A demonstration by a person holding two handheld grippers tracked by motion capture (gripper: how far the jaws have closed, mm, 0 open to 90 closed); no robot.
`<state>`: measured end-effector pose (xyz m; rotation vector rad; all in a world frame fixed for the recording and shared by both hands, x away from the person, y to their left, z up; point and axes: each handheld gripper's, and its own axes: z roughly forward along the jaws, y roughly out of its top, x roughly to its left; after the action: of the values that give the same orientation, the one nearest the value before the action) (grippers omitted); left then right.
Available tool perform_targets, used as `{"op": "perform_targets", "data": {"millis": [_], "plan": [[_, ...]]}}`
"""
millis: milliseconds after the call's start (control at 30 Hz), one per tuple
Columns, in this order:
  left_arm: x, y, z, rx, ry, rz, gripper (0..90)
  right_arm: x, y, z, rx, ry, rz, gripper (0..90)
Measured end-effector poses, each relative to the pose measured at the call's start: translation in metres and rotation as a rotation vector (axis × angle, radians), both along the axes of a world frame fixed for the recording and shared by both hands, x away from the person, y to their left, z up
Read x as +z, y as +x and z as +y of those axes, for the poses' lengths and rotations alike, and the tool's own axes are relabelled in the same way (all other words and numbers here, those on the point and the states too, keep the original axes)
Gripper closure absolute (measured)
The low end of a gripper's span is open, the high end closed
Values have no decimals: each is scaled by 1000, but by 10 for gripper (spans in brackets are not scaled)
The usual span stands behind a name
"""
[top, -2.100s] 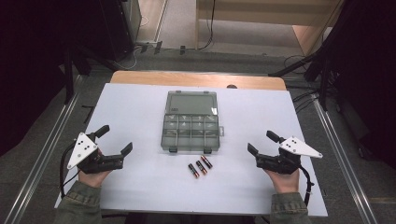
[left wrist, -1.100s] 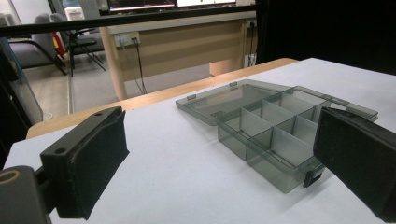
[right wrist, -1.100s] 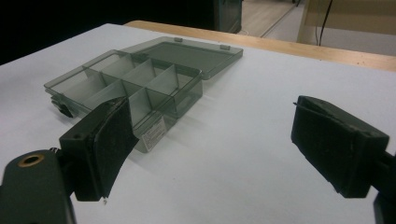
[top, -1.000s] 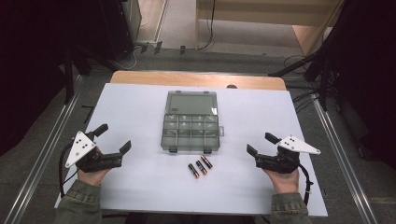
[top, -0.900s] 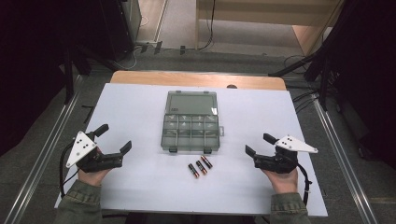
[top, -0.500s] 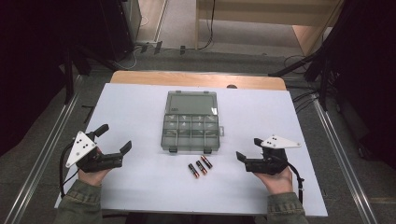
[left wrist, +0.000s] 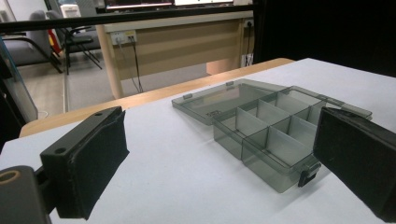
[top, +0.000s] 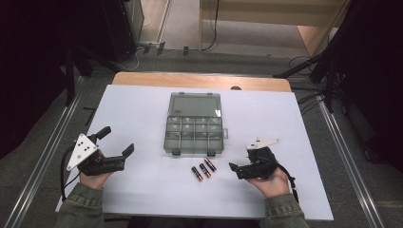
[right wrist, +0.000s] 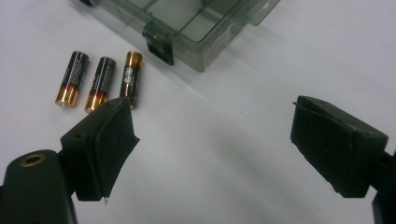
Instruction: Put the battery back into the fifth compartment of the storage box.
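Observation:
A smoky translucent compartment box (top: 194, 128) lies open at the table's middle, its lid laid flat behind it; the compartments look bare. Three black-and-copper batteries (top: 203, 170) lie side by side just in front of the box. My right gripper (top: 241, 159) is open, low over the table just right of the batteries, its jaws pointing toward them. In the right gripper view the batteries (right wrist: 100, 81) lie beyond the left jaw, next to the box latch (right wrist: 159, 46). My left gripper (top: 117, 140) is open at the front left, holding nothing, aimed at the box (left wrist: 275, 126).
A white sheet (top: 142, 109) covers the table, with a wooden edge (top: 199, 80) at the far side. Metal rails (top: 340, 147) run along both sides. Cables lie on the floor behind. A desk and chairs stand beyond the table in the left gripper view.
My right gripper has moved left toward the batteries and tipped over, its top plate now lying flatter. The left gripper, the box and the batteries have stayed put.

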<state>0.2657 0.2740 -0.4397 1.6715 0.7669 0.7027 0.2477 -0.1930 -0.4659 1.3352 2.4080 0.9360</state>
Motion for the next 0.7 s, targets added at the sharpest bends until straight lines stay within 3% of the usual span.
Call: {"op": "perform_targets", "data": {"millis": [100, 333, 700], "plan": [[0, 0, 1, -2, 4, 0, 32, 1, 3, 12, 19, -34, 48, 144], [1, 0, 2, -2, -2, -1, 31, -1, 11, 37, 43, -78, 107, 144], [0, 0, 0, -12, -5, 0, 32, -5, 19, 64, 79, -110, 133, 161]]}}
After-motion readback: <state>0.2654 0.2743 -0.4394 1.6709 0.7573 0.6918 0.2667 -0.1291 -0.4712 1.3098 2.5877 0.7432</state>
